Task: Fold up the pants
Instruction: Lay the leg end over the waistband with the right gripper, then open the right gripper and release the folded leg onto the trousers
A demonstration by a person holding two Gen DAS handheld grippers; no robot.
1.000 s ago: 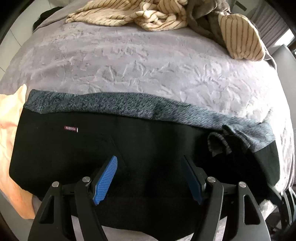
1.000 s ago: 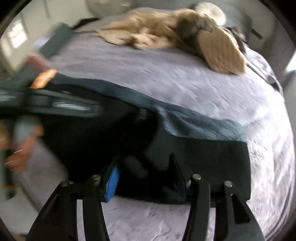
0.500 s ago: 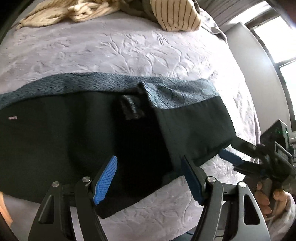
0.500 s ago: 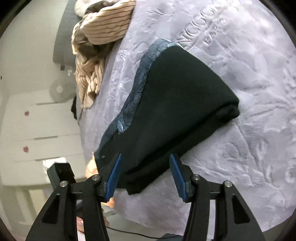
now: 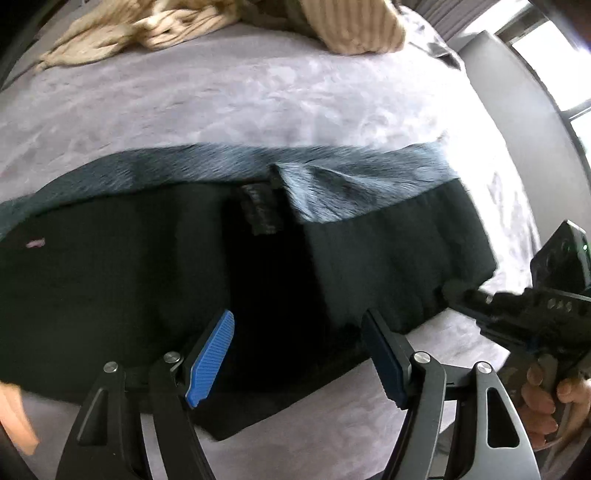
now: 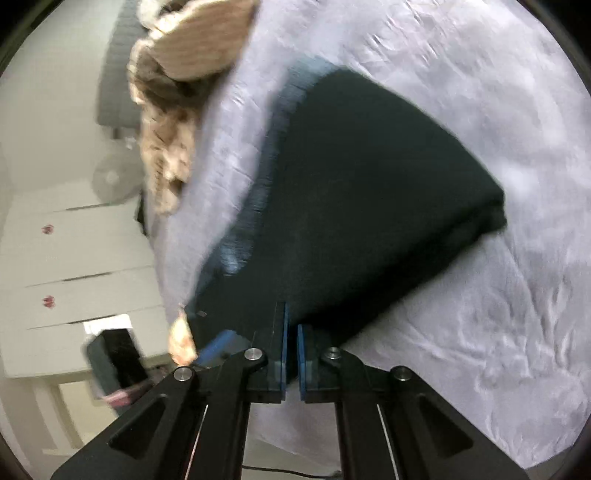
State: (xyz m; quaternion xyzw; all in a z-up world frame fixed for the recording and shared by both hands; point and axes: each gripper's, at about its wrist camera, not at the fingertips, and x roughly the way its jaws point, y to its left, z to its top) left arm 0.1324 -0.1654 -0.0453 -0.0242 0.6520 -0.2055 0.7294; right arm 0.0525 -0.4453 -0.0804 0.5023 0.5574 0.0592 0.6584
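Note:
Dark green-black pants point(image 5: 147, 280) with a blue-grey patterned side stripe point(image 5: 207, 162) lie folded lengthwise across the lilac bedspread point(image 5: 221, 96). My left gripper point(image 5: 299, 354) is open, its blue pads just over the pants' near edge. In the left wrist view my right gripper point(image 5: 465, 291) touches the pants' right end. In the right wrist view my right gripper point(image 6: 290, 332) is nearly shut at the near edge of the pants point(image 6: 362, 192); whether cloth lies between the pads is hidden.
A heap of cream striped and grey clothes point(image 5: 207, 22) lies at the far side of the bed, also in the right wrist view point(image 6: 177, 74). A white drawer unit point(image 6: 74, 258) stands beside the bed. A window point(image 5: 546, 44) is at the far right.
My right gripper has closed from wide open to almost shut at the pants' edge. The left wrist view has shifted a little; the left gripper stays open.

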